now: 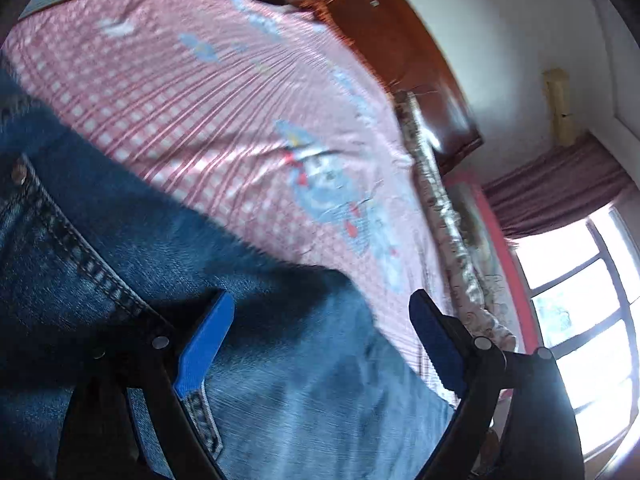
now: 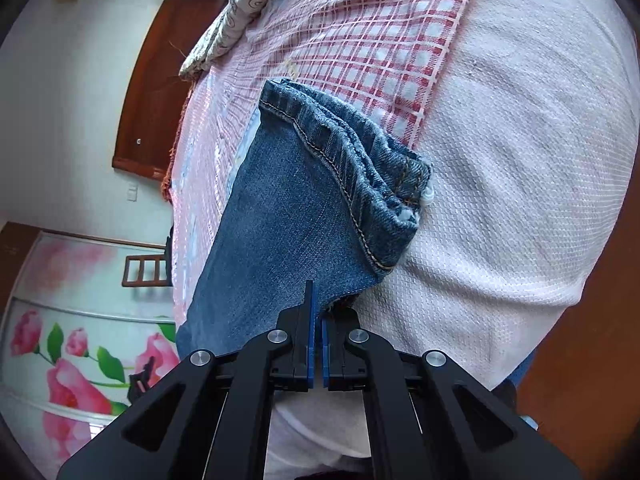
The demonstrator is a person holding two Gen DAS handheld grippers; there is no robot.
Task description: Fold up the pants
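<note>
The jeans (image 1: 120,248) lie on the sheet (image 1: 208,92) that covers the bed (image 2: 520,160) — in the left wrist view they fill the near left, with the headboard (image 1: 392,56) behind the bed and a window (image 1: 592,312) to the right. In the right wrist view the jeans' hem (image 2: 360,168) lies at the sheet's edge, a pillow (image 2: 240,12) behind it — a door (image 2: 160,80) to the left.

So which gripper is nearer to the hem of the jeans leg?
Right. The right gripper has its jaws shut on the jeans leg just below the hem. The left gripper hangs open over the pocket end.
</note>
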